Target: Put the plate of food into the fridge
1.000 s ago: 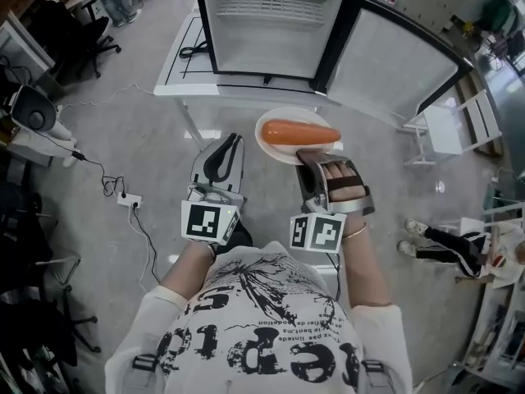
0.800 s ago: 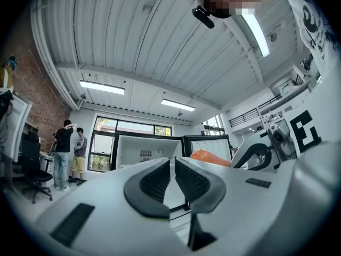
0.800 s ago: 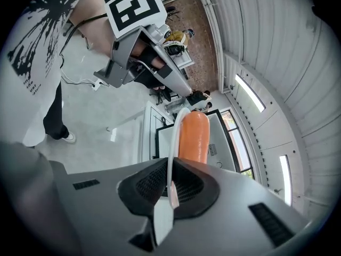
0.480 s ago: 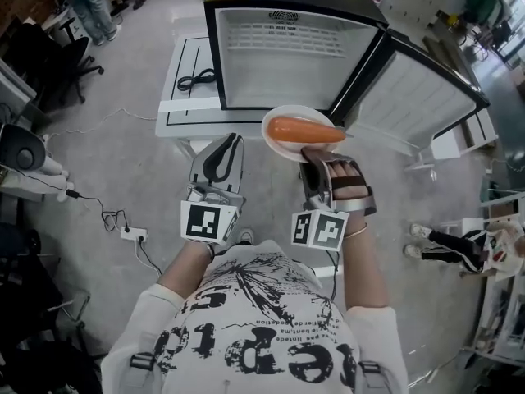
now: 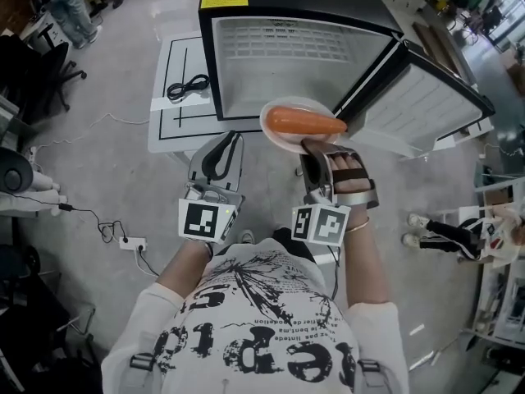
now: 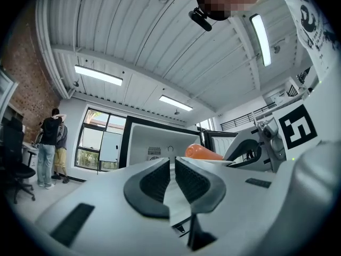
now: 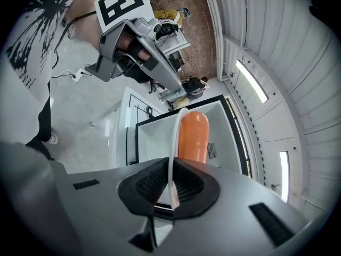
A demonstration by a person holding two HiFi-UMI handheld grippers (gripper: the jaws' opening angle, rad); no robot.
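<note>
A white plate (image 5: 283, 130) carries a long orange piece of food (image 5: 303, 121), seen end-on as the orange food (image 7: 193, 135) in the right gripper view. My right gripper (image 5: 310, 147) is shut on the plate's near rim (image 7: 171, 180), which stands edge-on between the pads. The plate hangs level just in front of the lower edge of the open black fridge (image 5: 295, 60), whose white inside looks bare. Its door (image 5: 426, 97) stands swung out to the right. My left gripper (image 5: 228, 143) is shut with nothing in it, left of the plate; from it the orange food (image 6: 205, 152) shows to the right.
The fridge stands on a low white table (image 5: 168, 125) with a black cable (image 5: 187, 87) lying on it. A power strip (image 5: 131, 243) and cords lie on the floor at left. Office chairs (image 5: 41, 64) stand at far left. A person's legs (image 5: 439, 235) show at right.
The fridge has drawn nearer and lower in the head view. The plate in my right gripper now overlaps the fridge's front opening. Both grippers keep their grip states.
</note>
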